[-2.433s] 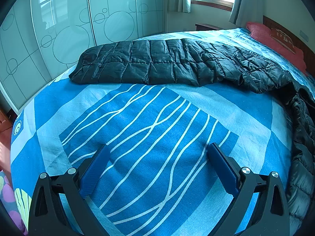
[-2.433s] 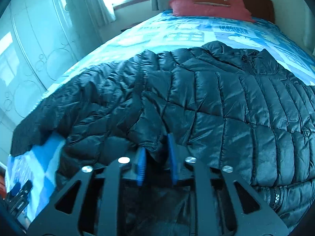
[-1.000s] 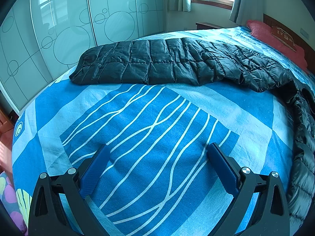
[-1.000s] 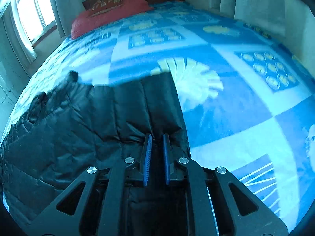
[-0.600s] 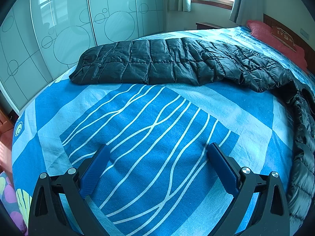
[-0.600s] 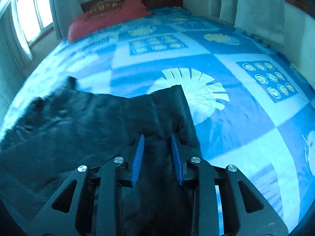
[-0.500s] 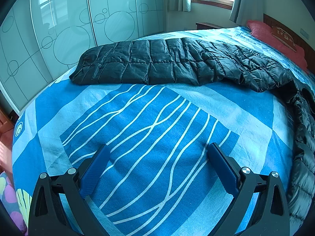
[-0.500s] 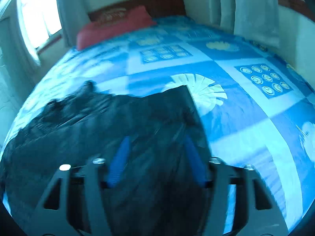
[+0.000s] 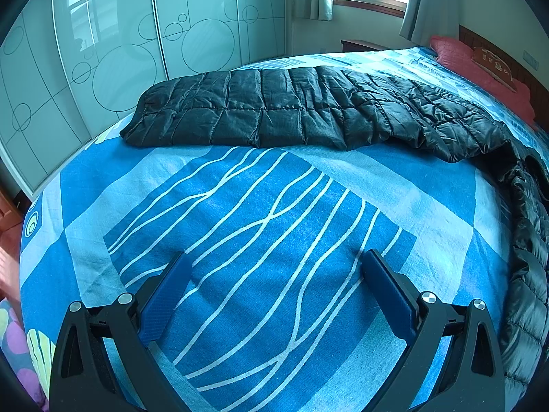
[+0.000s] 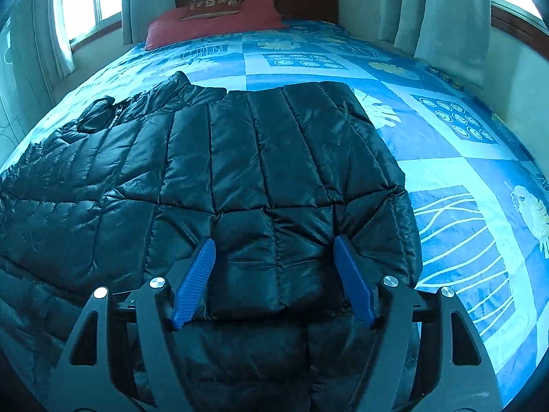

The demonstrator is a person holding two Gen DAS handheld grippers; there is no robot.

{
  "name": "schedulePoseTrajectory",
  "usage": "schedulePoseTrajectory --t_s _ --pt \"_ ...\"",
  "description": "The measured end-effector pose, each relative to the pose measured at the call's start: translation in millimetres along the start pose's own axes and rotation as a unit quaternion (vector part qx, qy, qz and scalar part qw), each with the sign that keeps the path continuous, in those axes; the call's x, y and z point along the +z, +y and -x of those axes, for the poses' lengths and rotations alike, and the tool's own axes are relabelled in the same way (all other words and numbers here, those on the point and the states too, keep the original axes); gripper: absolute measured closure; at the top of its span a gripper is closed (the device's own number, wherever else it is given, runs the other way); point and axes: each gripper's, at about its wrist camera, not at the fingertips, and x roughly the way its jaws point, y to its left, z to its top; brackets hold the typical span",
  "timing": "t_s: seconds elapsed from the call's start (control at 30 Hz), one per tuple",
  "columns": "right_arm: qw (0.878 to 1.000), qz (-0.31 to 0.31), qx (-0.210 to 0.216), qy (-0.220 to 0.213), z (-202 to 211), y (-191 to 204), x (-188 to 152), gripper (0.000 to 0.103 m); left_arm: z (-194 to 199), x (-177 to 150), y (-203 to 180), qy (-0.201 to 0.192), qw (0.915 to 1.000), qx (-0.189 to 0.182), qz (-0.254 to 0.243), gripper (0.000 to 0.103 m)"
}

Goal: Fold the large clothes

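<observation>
Right wrist view shows one black quilted puffer jacket (image 10: pixel 240 171) lying flat on the blue patterned bedsheet (image 10: pixel 463 206), below one red pillow (image 10: pixel 212 24). The right gripper (image 10: pixel 274 274) has just been opening, its jaws spread above the jacket, gripping nothing. The left gripper (image 9: pixel 274 292) gapes wide over bare sheet beside the jacket, empty.

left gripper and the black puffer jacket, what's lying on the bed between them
Nothing: in the left wrist view only bare blue patterned bedspread lies between the open left gripper and the black puffer jacket.
</observation>
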Motion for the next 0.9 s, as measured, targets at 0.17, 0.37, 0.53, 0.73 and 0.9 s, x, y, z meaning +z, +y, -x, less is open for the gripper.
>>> schedulePoseTrajectory --t_s 0.17,0.37,0.53,0.73,0.9 --pt "1.0 -0.009 0.013 -0.005 1.6 -4.9 -1.9 0.031 -0.4 3.3 -0.6 0.012 0.9999 -0.004 0.001 0.004" --pt "1.0 -0.012 0.022 -0.011 3.9 -8.7 -3.4 0.03 0.0 9.9 6.3 0.027 0.9991 -0.028 0.016 0.004" --pt "1.0 -0.011 0.023 -0.014 5.8 -7.9 -3.9 0.028 2.5 23.2 42.5 0.003 0.9886 -0.116 0.096 0.005" --pt "1.0 -0.006 0.021 -0.014 5.9 -5.9 -4.1 0.026 -27.1 52.1 95.5 -0.025 0.964 -0.179 0.195 0.006" --pt "1.0 -0.002 0.018 -0.014 5.7 -4.7 -3.5 0.026 -52.6 76.9 122.8 -0.046 0.9467 -0.197 0.251 0.005"
